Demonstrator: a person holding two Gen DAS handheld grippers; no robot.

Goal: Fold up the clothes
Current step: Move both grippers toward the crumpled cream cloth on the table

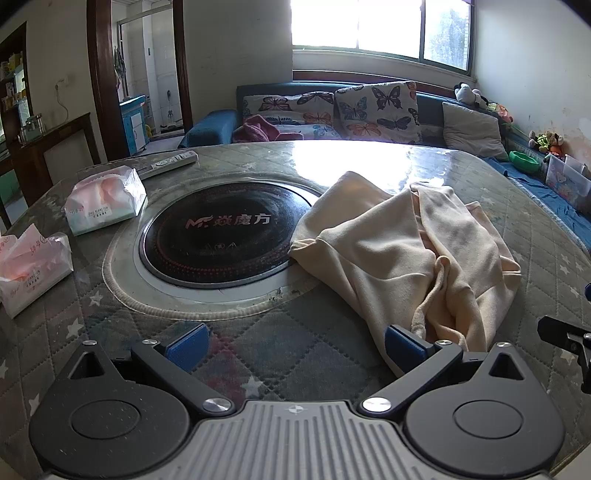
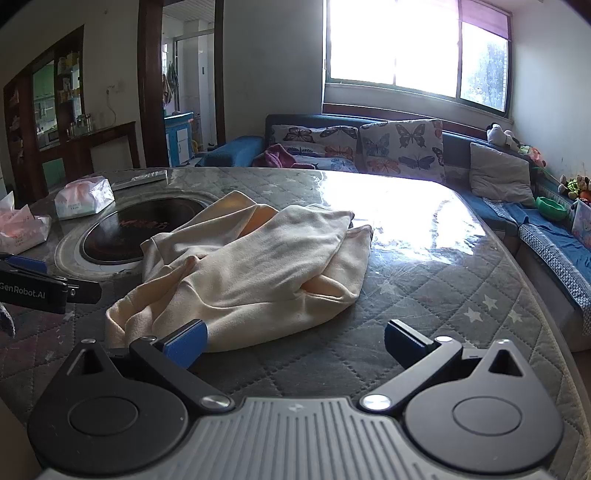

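Cream garment (image 1: 402,254) lies crumpled, unfolded, overlapping the round cooktop (image 1: 221,232) rim. Left gripper (image 1: 295,345) and right gripper (image 2: 295,343) jaws wide, empty.

Two low fisheye views look across a grey quilted, plastic-covered table (image 1: 332,354) toward a bright window (image 1: 380,26) and a blue sofa with butterfly-print cushions (image 1: 376,110). The left wrist camera sits close above the tabletop, facing a round black inset cooktop (image 1: 221,229); the right wrist camera looks from further right. Both share a crumpled cream garment (image 2: 258,269), cooktop and sofa.
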